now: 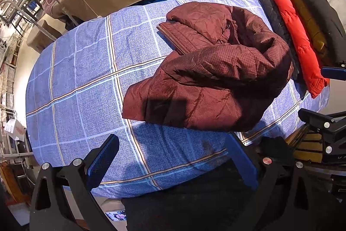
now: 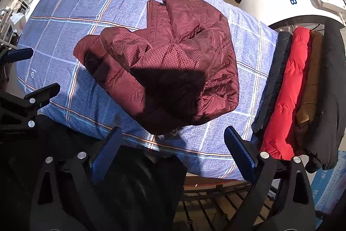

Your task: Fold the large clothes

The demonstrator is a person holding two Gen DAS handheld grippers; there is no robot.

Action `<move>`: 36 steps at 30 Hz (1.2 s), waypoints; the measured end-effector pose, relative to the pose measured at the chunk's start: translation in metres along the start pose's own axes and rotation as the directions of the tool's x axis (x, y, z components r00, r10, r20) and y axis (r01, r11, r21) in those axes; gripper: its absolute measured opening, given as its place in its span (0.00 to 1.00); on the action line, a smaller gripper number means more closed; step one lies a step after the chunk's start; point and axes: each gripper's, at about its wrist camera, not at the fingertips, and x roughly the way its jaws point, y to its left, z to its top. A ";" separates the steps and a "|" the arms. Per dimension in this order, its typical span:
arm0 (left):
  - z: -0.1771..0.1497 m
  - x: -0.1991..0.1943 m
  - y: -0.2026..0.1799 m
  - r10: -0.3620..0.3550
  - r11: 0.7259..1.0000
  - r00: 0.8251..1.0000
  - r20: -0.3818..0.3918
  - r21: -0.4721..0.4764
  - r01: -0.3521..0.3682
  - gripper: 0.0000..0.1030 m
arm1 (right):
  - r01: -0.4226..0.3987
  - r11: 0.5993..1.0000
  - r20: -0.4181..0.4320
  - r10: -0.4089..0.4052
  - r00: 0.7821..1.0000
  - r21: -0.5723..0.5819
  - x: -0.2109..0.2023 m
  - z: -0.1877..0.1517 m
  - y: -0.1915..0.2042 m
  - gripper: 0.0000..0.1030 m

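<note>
Maroon grid-checked jacket (image 1: 216, 77); blue plaid sheet (image 1: 86, 83); red, brown, seemingly black coats (image 1: 296, 40).

We see a bed (image 1: 82, 83) covered in a blue sheet (image 2: 64, 14) checked with pale and orange lines, its surface smooth on the left half. Directly on it, toward the right, lies a maroon puffer jacket (image 1: 216, 79) bunched into a loose heap, its zipper edge (image 1: 170, 39) showing on the far side. Along the bed's right edge we see a row of folded garments side by side: a dark quilted one (image 2: 274, 79), a red jacket (image 2: 287, 90), a brown one (image 2: 309, 83) and a black one (image 2: 330, 90).
</note>
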 end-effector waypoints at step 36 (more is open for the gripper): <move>0.003 -0.003 -0.004 0.009 1.000 1.000 0.005 0.018 -0.009 0.94 | -0.003 1.000 -0.005 0.003 1.000 -0.002 0.001 0.000 0.000 0.91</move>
